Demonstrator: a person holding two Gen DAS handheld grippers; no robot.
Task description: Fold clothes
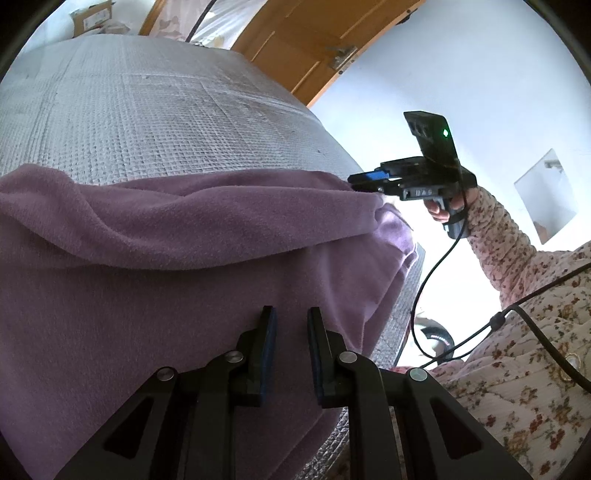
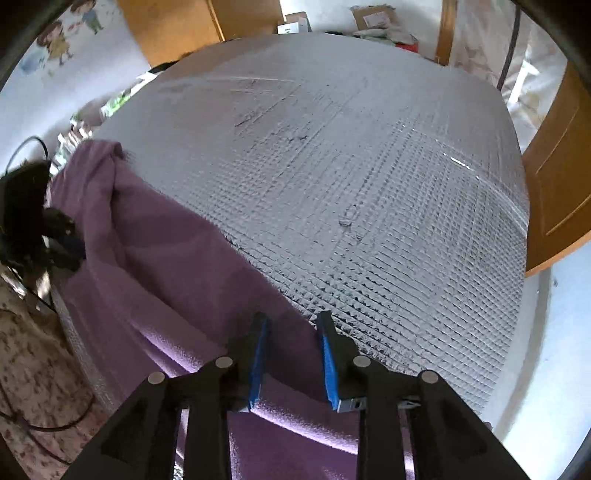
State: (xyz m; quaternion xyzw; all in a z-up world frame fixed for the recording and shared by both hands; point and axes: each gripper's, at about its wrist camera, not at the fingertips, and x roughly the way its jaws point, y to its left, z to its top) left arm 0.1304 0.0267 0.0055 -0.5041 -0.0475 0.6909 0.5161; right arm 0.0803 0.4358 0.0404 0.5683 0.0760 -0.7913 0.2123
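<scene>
A purple fleece garment (image 1: 166, 258) lies on the near part of a silver quilted table cover (image 1: 147, 110), with its upper layer folded over into a long rounded edge. My left gripper (image 1: 291, 312) hovers over the garment; its fingers stand apart and smooth cloth shows through the gap. My right gripper (image 1: 364, 181) is at the right end of that fold. In the right wrist view, the right gripper (image 2: 291, 317) stands open above the garment (image 2: 155, 266), its blue pads clear of the cloth. The left gripper (image 2: 68, 243) shows dark and blurred at the garment's far-left edge.
A person's floral sleeve (image 1: 498, 236) and a black cable (image 1: 424, 288) are to the right of the table. A wooden door (image 1: 303, 40) stands behind. Cardboard boxes (image 2: 373, 18) sit beyond the table's far edge. The cover's far half (image 2: 369, 166) shows bare quilting.
</scene>
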